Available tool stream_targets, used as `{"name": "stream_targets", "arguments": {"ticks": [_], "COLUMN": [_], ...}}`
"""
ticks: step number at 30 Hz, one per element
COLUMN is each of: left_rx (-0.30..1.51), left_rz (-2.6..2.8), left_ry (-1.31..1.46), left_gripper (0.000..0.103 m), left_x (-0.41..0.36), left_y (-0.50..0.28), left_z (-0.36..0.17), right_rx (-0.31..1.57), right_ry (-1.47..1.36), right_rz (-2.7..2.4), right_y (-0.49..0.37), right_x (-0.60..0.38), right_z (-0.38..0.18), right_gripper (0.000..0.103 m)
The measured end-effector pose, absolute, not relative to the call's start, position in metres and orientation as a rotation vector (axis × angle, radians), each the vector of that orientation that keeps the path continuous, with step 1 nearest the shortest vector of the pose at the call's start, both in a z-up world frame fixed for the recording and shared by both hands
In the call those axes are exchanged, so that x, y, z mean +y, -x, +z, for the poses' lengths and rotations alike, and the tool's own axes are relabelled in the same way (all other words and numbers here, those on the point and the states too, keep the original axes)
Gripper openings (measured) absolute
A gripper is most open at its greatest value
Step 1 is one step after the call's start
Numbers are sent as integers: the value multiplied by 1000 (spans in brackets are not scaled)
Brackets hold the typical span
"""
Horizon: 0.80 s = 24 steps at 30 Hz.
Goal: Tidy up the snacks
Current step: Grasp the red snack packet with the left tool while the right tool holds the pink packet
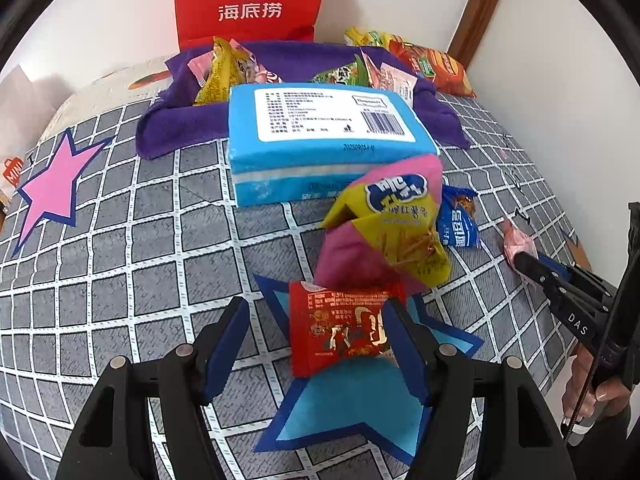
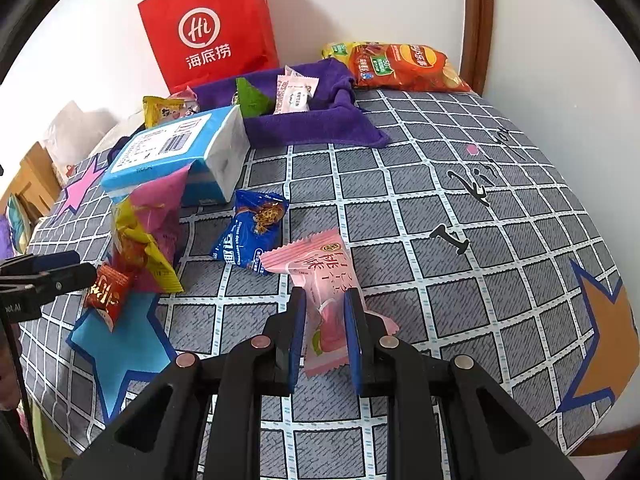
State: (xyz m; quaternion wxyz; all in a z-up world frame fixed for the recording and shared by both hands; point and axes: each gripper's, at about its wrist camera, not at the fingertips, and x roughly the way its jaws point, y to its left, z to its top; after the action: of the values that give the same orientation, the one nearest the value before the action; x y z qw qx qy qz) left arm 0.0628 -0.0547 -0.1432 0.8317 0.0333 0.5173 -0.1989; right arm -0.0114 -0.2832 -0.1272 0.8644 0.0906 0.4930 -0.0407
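A red snack packet (image 1: 340, 328) sits over the blue paper star (image 1: 352, 412) between the fingers of my left gripper (image 1: 316, 308). That gripper is open: the left pad stands well clear of the packet and the right pad is at its edge. In the right wrist view the same red packet (image 2: 106, 292) is at the left gripper's tips (image 2: 80, 272). My right gripper (image 2: 325, 294) is shut on a pink peach snack packet (image 2: 320, 276), held above the checked tablecloth. From the left wrist view, the right gripper (image 1: 524, 260) and its pink packet (image 1: 518, 244) are at the right edge.
A yellow-and-pink bag (image 1: 392, 232) and a blue packet (image 1: 456, 220) lie beside a blue tissue pack (image 1: 320, 132). Behind are a purple cloth tray (image 1: 280, 60) with several snacks, a red paper bag (image 1: 248, 0) and crisp bags (image 2: 400, 66). Pink (image 1: 52, 188) and orange (image 2: 604, 340) stars mark the cloth.
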Motion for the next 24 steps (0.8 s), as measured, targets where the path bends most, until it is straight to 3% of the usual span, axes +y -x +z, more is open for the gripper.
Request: {"name": "stream_targets", "arguments": {"ticks": [16, 24], "left_rx": [1145, 1137], "left_rz": [-441, -440], "left_ry": [-72, -76], "left_gripper": [67, 72], "left_x": [-71, -74], "left_y": [-63, -61], "left_z": [-164, -166], "right_rx": [1040, 1047], "right_ry": [-125, -119], "right_rz": [-87, -86], "right_y": [9, 7], "right_x": [-275, -275], "right_z": [-131, -133], "right_gripper": [21, 24]}}
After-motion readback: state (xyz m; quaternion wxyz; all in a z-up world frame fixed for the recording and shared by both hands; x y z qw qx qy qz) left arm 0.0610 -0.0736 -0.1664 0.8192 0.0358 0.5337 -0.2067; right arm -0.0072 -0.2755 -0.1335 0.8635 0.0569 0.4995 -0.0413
